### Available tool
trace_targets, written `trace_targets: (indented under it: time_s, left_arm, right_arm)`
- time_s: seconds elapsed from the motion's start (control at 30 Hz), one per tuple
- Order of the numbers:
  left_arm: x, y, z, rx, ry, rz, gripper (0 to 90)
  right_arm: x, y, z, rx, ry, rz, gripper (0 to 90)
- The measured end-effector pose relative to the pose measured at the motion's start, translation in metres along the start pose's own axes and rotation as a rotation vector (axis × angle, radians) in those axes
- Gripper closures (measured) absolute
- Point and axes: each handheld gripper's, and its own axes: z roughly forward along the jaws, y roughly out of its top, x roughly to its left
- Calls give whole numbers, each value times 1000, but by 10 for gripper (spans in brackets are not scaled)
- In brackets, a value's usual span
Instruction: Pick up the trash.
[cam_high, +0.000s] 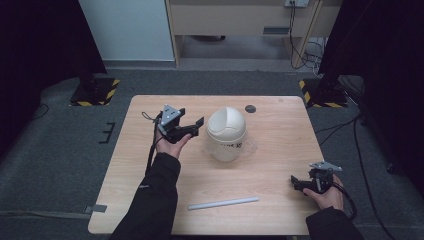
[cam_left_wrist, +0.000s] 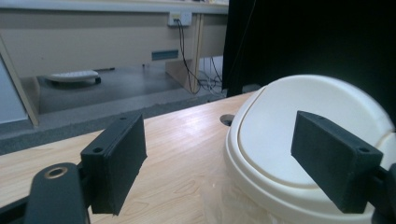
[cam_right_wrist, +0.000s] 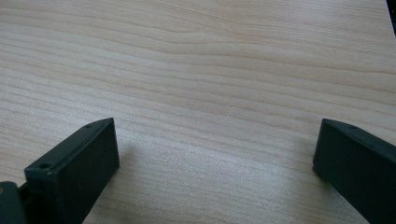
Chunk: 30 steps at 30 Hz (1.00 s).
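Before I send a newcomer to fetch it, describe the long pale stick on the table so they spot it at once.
Start at the wooden table and find the cream lidded bin near its middle. Come toward the person's edge: the thin grey-white rod lies flat there, between the two forearms. It is the only long, slender thing on the table, low and loose, unlike the squat bin.

Dim, grainy high view with black corners; the wooden table catches soft overhead light (gripper views brighter, slightly soft).

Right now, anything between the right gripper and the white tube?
Nothing: in the high view, bare tabletop runs from the right gripper to the white tube. Its jaws stand open over bare wood.
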Motion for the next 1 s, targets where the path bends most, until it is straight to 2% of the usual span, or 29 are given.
trace_targets:
  time_s: [0.1, 0.2, 0.27, 0.4, 0.5, 0.67, 0.7, 0.77, 0.87, 1.0]
  left_arm:
    - [-5, -3, 20, 30, -3, -6, 169]
    - [-7, -6, 28, 52, -5, 1, 167]
    - [-11, -12, 39, 97, -15, 22, 165]
    - [-14, -17, 46, 131, -28, 36, 165]
    - [-16, -20, 51, 130, -36, 13, 171]
    - [-16, -19, 54, 138, -34, 3, 178]
    - [-16, -18, 56, 135, -44, -13, 183]
    - [-17, -18, 55, 134, -44, -9, 183]
    - [-16, -15, 51, 129, -53, -15, 183]
    - [-13, -11, 36, 100, -61, -20, 183]
  right_arm:
    - [0, 0, 0, 0, 1, 0, 5]
    - [0, 0, 0, 0, 2, -2, 5]
    - [0, 0, 0, 0, 3, -5, 5]
    - [0, 0, 0, -1, 5, -11, 5]
    - [0, 0, 0, -1, 6, -12, 5]
    - [0, 0, 0, -1, 7, -13, 5]
    - [0, 0, 0, -1, 7, -13, 5]
    - [0, 0, 0, -1, 8, -14, 5]
    - [0, 0, 0, 2, 9, -14, 5]
    - [0, 0, 0, 2, 9, -14, 5]
